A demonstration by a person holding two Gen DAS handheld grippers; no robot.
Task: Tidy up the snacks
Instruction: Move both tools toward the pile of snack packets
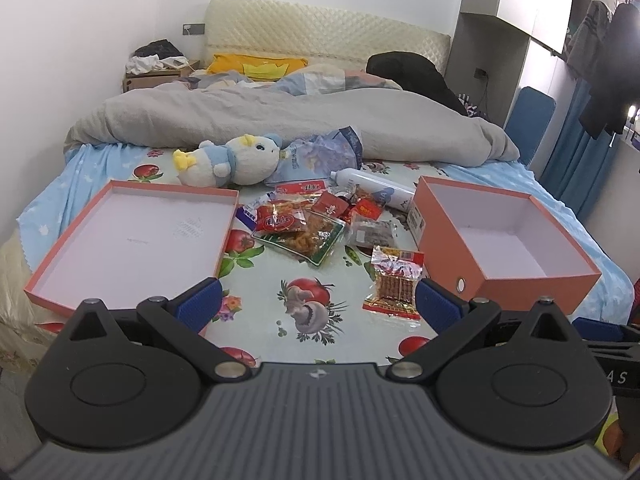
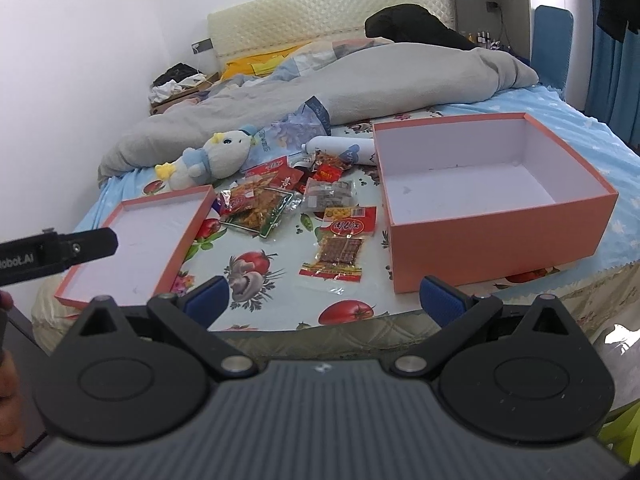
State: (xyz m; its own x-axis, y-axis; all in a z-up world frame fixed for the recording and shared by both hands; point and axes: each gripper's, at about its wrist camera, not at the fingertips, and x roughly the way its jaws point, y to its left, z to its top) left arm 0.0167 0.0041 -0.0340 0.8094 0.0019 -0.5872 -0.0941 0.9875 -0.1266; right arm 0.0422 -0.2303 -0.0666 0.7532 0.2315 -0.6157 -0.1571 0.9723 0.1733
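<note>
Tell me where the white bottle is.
The white bottle lies on its side behind the snack pile, its far end against the deep orange box.

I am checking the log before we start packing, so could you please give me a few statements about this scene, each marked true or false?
1. The deep orange box is empty. True.
2. The left gripper holds a snack packet. False: it is open and holds nothing.
3. The plush toy lies inside the shallow lid. False: it lies on the bed behind the lid.
4. The snack packets lie between lid and box. True.
5. The right gripper is open. True.
</note>
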